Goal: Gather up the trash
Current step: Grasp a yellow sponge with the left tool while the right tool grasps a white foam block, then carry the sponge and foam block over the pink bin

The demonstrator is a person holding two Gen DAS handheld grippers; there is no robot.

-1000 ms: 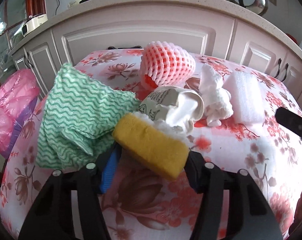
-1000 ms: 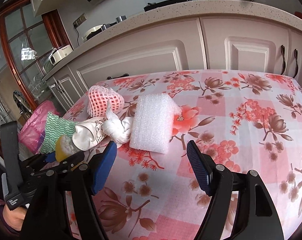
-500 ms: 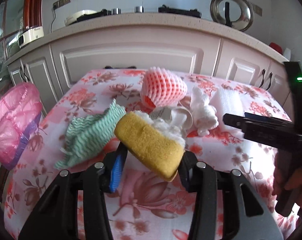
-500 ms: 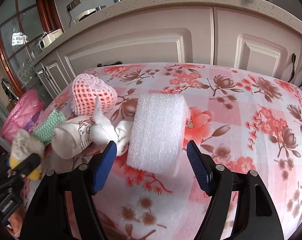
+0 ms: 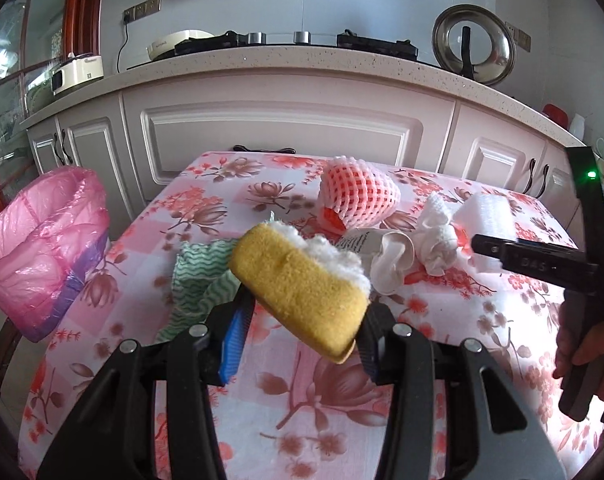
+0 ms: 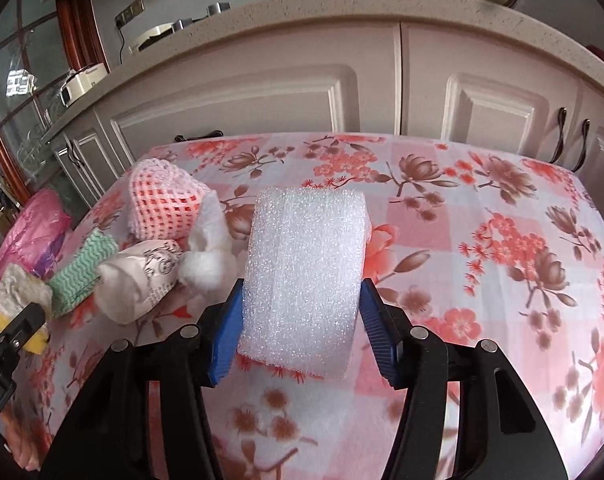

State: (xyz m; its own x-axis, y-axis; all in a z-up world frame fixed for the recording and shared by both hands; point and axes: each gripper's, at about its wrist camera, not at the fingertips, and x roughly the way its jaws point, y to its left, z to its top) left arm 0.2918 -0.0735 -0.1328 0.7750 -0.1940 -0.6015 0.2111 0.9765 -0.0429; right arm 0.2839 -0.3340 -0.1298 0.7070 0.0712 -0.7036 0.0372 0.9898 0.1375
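My left gripper (image 5: 302, 332) is shut on a yellow sponge (image 5: 302, 292) with a white fluffy back and holds it above the floral table. My right gripper (image 6: 302, 336) has its blue pads against both sides of a white foam block (image 6: 305, 280) that rests on the table; it looks shut on it. Left of the block lie a white tissue wad (image 6: 210, 256), a crushed paper cup (image 6: 138, 284), a green wavy cloth (image 6: 82, 276) and a pink fruit net (image 6: 166, 204). The sponge also shows at the left edge of the right wrist view (image 6: 22, 304).
A bin lined with a pink bag (image 5: 42, 248) stands off the table's left edge. White kitchen cabinets (image 5: 286, 136) and a counter with a stove run behind the table. The floral tablecloth (image 6: 501, 264) stretches to the right.
My left gripper has lifted the sponge higher and pulled back from the pile. My right gripper has moved forward around the foam block and closed its pads onto it.
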